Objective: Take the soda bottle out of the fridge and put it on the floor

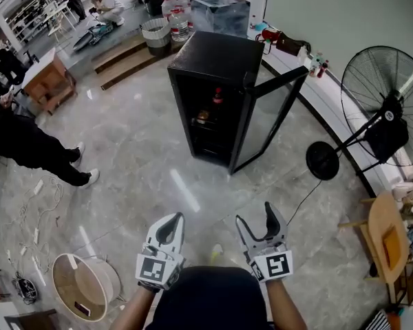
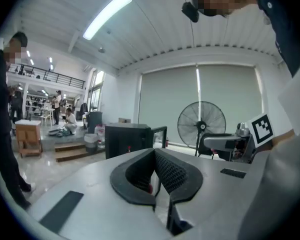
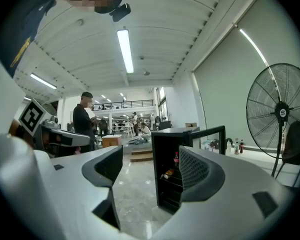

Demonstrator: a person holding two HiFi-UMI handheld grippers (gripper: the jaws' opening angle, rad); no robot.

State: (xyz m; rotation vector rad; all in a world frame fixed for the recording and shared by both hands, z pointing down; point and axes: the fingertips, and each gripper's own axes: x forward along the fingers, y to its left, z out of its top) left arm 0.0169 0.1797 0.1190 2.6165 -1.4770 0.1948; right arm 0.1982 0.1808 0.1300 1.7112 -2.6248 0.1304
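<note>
Two claws show at the bottom edge of the head view, side by side and close to the person's body. The left gripper [image 1: 173,218] has its jaws together, tips meeting with nothing between them. The right gripper [image 1: 256,214] has its jaws spread wide and bare, framing only the scene ahead in its own view. Each carries one marker cube [image 1: 275,264] facing up at the camera, and one forearm [image 1: 286,309] runs into each from the lower edge. Both hands are thus held out low in front, with the claws aimed up the frame and roughly level. Beyond them lies a stretch of pale glossy floor [image 1: 158,170]. Past that, at upper centre, stands one black fridge [image 1: 213,53], its single glass door [image 1: 272,112] open toward the right. Inside, on an upper shelf, is the one soda bottle [image 1: 218,95] with a red cap. It stands upright, long axis vertical, cap up, well apart from both claws. One smaller item [image 1: 203,115] sits on the shelf below, too small to identify. At the right edge, one pedestal fan [image 1: 385,108] stands near the wall. At the left edge one standing person's dark legs [image 1: 27,146] reach into view, and more people are in the far upper left corner.
</note>
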